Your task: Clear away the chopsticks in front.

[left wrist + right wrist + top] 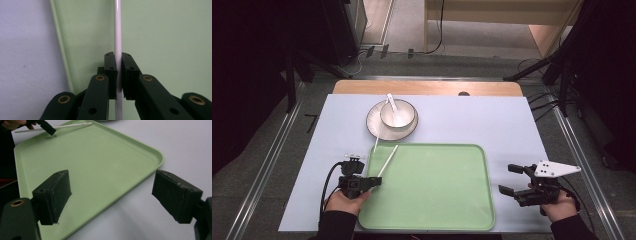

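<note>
My left gripper (377,181) is shut on a thin white chopstick (388,161) just above the left side of the green tray (437,190). In the left gripper view the pads (110,67) pinch the chopstick (117,30), which runs straight ahead over the tray (162,37). My right gripper (508,179) is held open off the tray's right edge, above the pale blue table cover. In the right gripper view its jaws (111,192) stand wide with nothing between them; beyond them lies the tray (100,157), with the left gripper (48,130) and the chopstick (72,126) at its far side.
A white bowl (398,114) with a white spoon (392,104) sits on a plate (374,125) behind the tray. A second thin white stick (375,142) lies between plate and tray. The table cover (492,120) ends at a wooden strip at the back.
</note>
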The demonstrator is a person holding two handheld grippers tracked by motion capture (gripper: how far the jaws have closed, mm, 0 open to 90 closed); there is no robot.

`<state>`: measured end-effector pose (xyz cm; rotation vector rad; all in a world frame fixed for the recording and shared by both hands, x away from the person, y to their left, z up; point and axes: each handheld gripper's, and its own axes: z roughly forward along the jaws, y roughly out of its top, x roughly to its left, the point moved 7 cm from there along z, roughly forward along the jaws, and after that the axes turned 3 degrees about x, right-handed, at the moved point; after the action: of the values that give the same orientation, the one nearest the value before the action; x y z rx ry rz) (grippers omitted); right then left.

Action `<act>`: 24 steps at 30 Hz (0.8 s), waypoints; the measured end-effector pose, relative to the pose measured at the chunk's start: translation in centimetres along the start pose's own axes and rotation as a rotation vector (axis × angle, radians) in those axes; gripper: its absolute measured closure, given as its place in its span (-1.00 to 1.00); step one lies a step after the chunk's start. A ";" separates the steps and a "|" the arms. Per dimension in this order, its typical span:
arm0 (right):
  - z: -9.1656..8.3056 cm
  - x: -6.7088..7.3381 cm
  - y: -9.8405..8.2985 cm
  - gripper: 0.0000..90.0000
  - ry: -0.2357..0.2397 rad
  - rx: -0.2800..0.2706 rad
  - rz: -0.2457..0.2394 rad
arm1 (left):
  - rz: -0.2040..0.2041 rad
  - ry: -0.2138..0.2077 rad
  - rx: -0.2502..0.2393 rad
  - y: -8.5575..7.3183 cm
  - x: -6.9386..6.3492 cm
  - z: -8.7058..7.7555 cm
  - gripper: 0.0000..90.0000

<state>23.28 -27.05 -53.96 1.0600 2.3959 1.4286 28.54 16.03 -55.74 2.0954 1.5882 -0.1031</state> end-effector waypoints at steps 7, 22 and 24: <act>0.0 0.0 0.0 -0.64 0.001 0.001 -0.001 | -0.010 0.014 0.009 0.3 0.7 0.1 0.80; 0.1 0.0 -0.1 -0.64 0.002 0.008 -0.001 | 0.068 0.006 0.030 0.3 -0.6 0.6 0.72; 0.2 0.0 -0.1 -0.64 0.001 0.008 -0.002 | 0.077 0.000 0.030 0.4 -0.9 0.8 0.71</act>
<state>23.31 -26.97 -54.12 1.0588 2.4048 1.4196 28.83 14.77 -55.99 2.1763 1.5129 -0.1014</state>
